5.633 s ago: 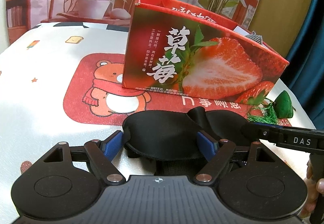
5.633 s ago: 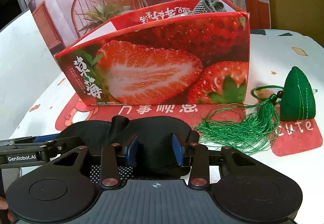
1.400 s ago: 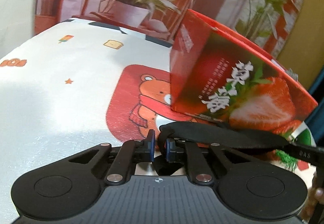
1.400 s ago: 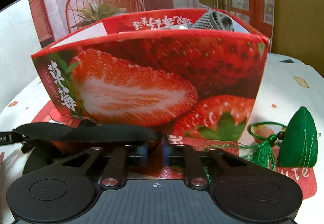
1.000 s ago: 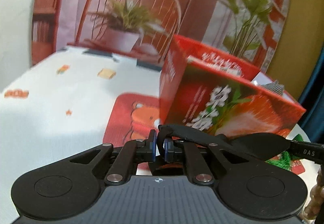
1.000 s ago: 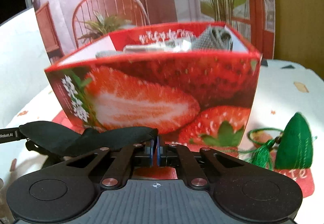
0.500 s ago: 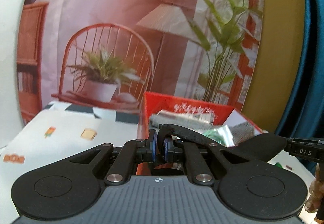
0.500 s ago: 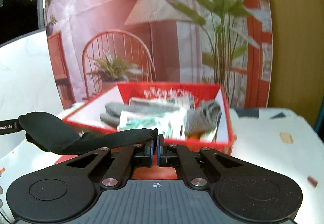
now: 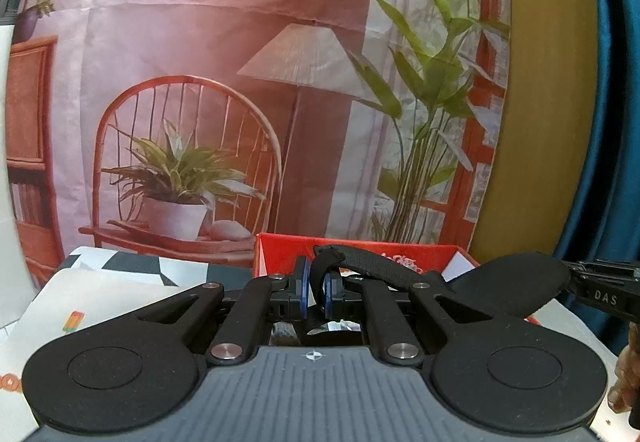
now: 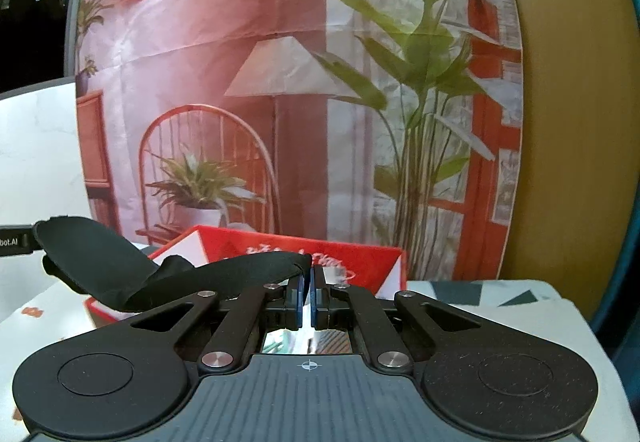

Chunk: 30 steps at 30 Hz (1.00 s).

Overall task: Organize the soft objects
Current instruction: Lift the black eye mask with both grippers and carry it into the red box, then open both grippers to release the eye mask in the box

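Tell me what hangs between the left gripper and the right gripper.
The black sleep mask spans between them above the red box, left gripper pinching one end, right gripper the other; both wrist views show it.

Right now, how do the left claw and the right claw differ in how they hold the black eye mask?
The left claw pinches a bunched fold of the black eye mask, which sweeps off to its right. The right claw grips a thin flat edge, with the mask trailing to its left. Both are shut on it, above the red box.
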Motion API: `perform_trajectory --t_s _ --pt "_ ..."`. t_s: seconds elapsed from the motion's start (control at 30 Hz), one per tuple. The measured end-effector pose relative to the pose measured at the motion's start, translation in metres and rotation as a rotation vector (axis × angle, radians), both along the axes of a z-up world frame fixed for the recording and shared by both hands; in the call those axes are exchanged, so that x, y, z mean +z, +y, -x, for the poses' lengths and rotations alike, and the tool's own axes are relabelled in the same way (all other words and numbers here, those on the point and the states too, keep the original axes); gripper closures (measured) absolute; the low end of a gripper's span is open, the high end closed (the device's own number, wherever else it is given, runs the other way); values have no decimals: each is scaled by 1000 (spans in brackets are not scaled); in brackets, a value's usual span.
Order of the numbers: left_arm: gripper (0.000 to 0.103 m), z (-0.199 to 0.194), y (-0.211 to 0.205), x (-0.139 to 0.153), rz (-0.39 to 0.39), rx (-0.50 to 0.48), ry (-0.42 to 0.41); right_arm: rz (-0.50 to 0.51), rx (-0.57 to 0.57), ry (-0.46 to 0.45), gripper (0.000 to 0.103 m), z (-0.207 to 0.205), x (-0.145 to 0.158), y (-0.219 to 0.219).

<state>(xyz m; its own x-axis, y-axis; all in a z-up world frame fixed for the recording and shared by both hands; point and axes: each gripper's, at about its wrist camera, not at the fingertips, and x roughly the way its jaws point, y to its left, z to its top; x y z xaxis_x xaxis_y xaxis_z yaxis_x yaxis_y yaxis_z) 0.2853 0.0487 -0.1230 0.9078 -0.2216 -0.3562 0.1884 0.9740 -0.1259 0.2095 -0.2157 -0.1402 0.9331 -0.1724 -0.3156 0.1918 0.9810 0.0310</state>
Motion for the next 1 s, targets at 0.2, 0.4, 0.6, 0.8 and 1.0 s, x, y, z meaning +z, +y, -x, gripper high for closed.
perform_trajectory --t_s 0.2,0.4,0.6,0.8,1.0 --pt "94 -37 -15 -10 -63 -6 45 3 -38 45 100 -27 -17 -16" --pt "93 -64 -23 -29 -126 -23 124 22 -48 121 99 -47 -37 -24" --pt "70 -66 -28 -47 -214 -66 195 19 -40 183 85 -45 -53 -25" --pt "14 -58 -27 -42 -263 -116 221 20 -32 212 66 -35 -53 -22" --pt "12 -44 -25 -33 -268 -125 216 14 -26 212 59 -19 -49 -16"
